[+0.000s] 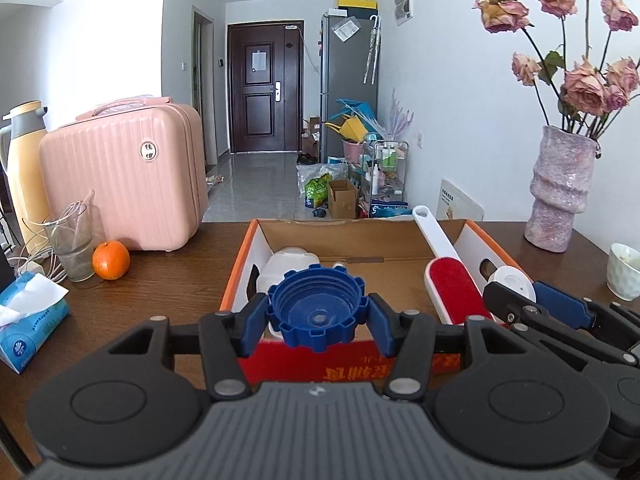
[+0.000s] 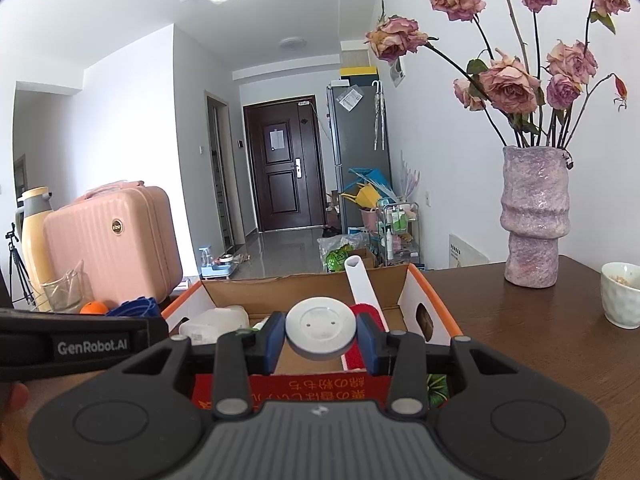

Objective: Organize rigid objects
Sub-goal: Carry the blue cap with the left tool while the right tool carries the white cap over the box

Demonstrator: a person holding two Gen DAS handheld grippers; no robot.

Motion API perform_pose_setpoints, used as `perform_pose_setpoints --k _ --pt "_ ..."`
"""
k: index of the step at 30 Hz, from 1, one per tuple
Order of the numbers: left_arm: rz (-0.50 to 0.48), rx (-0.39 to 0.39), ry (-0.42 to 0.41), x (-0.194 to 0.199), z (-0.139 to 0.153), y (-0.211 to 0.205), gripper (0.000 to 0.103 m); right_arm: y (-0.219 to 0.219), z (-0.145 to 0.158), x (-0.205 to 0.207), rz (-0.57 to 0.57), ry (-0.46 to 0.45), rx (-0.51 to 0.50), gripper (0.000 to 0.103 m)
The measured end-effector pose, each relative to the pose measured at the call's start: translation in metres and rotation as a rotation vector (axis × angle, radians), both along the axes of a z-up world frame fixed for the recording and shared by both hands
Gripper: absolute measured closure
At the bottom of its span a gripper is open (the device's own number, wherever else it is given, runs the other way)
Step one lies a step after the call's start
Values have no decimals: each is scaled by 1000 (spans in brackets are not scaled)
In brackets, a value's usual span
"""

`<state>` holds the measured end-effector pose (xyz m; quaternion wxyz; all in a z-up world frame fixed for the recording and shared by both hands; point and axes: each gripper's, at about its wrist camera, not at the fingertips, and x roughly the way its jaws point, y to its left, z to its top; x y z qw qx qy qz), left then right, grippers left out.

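Left gripper [image 1: 318, 314]: jaws clamped on blue ridged cap [image 1: 318, 312], held above near wall of cardboard box [image 1: 394, 236].
Right gripper [image 2: 320, 338]: jaws clamped on white round lid [image 2: 320, 330], box ahead and below.
Advice: carry each past the near wall, lower clear of lint brush [image 1: 452, 284] and white container [image 1: 288, 266], then release.

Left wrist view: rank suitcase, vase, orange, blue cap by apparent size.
1. Pink suitcase
2. Vase
3. Blue cap, held in the left gripper right at the lens, so it looks inflated
4. Orange
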<state>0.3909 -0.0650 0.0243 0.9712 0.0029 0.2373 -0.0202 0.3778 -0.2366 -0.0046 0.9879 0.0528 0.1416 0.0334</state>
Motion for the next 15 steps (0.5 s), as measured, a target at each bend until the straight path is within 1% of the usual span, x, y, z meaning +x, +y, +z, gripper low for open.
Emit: perform_pose_setpoints --k 15 --pt "21 -4 -17 42 1 3 49 8 -1 41 0 6 -14 65"
